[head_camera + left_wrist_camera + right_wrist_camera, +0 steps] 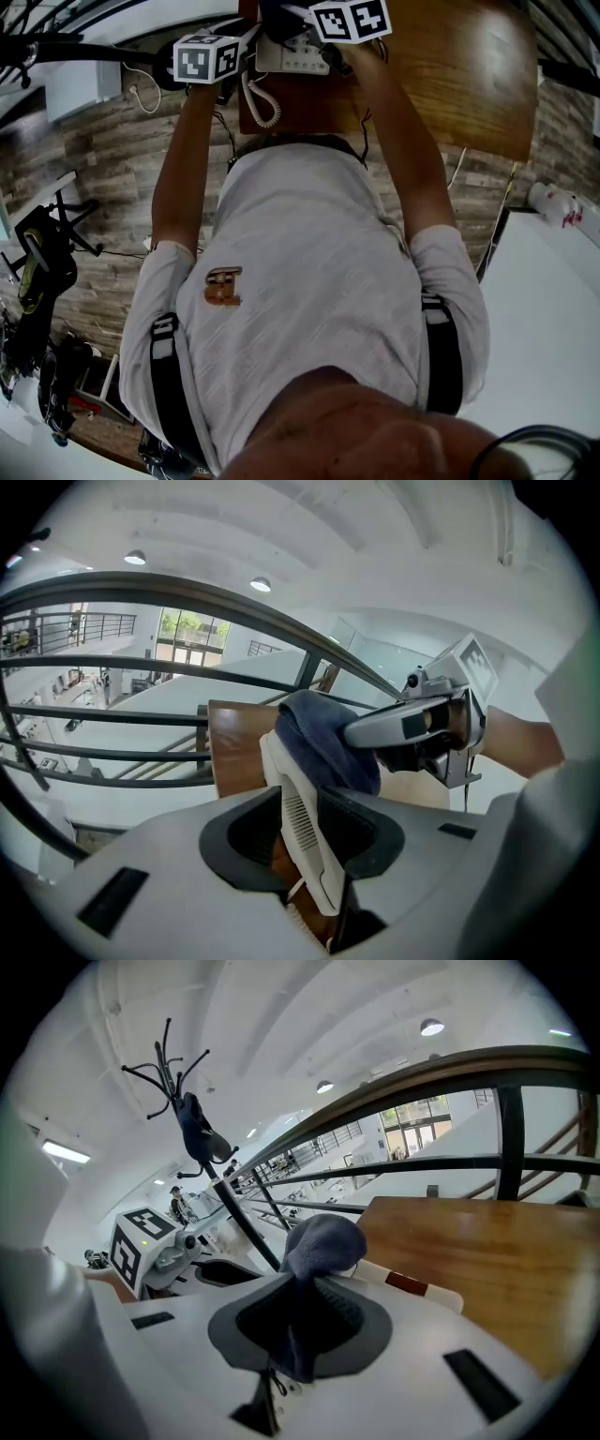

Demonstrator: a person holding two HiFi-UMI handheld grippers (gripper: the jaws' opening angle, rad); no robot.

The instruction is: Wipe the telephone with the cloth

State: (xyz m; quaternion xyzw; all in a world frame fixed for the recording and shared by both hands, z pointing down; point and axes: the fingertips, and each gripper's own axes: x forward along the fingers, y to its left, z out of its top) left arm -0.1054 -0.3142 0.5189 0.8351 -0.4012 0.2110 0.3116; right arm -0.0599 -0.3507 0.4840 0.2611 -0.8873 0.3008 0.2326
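The white handset (274,761) stands between my left gripper's (314,813) jaws. It leans on the right jaw, and a gap with brown table shows beside the left jaw. A dark blue cloth (319,738) is draped over the handset's far end. My right gripper (300,1321) is shut on that cloth (323,1241), bunched above a white telephone part (412,1288). In the head view the telephone base (291,58) and its coiled cord (264,105) lie on the wooden table (450,75), with both marker cubes (206,58) (352,19) over them.
A dark metal railing (141,588) runs just behind the table. A black coat stand (192,1119) rises to the left. A white surface (553,309) sits at the person's right, with black gear (37,262) on the plank floor at the left.
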